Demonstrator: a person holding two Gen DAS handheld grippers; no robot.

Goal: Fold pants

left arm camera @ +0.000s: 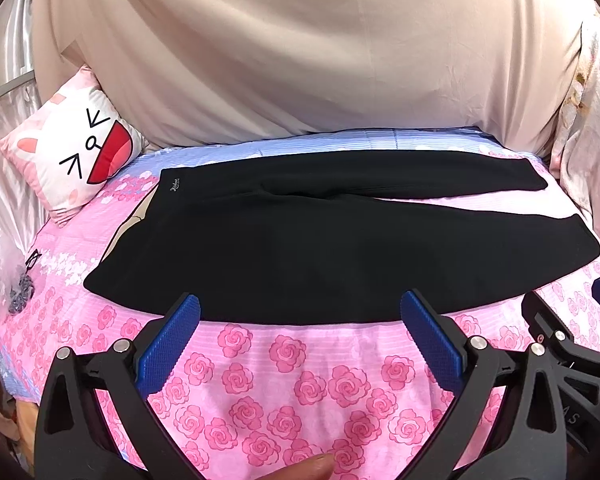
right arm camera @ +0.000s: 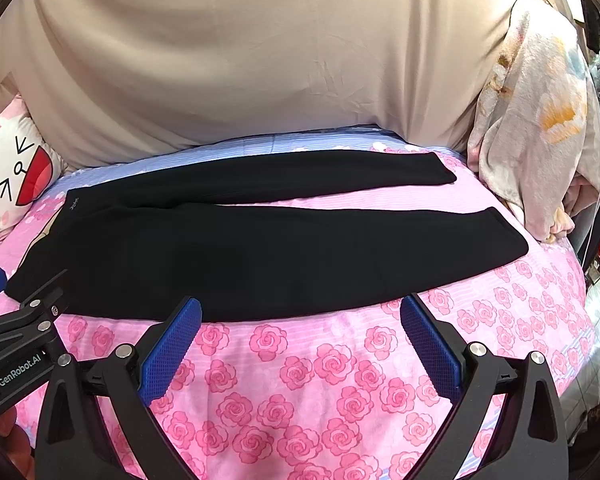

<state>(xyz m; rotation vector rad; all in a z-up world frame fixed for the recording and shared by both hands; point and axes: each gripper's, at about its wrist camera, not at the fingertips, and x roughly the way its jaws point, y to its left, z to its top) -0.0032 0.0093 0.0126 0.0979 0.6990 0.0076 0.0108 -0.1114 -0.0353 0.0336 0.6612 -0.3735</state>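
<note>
Black pants (left arm camera: 320, 248) lie flat on a pink rose-print bed sheet (left arm camera: 284, 380), waist to the left, both legs spread to the right with a gap between them. They also show in the right wrist view (right arm camera: 260, 256). My left gripper (left arm camera: 300, 304) is open and empty, its blue pads just short of the near edge of the pants. My right gripper (right arm camera: 300, 306) is open and empty, at the near edge of the near leg. Each gripper shows at the other view's side edge.
A cartoon-face pillow (left arm camera: 76, 156) leans at the back left. A beige cloth (left arm camera: 300, 52) hangs behind the bed. A floral blanket (right arm camera: 540, 128) is piled at the right end. A plastic bag of dark items (left arm camera: 16, 280) lies at the left edge.
</note>
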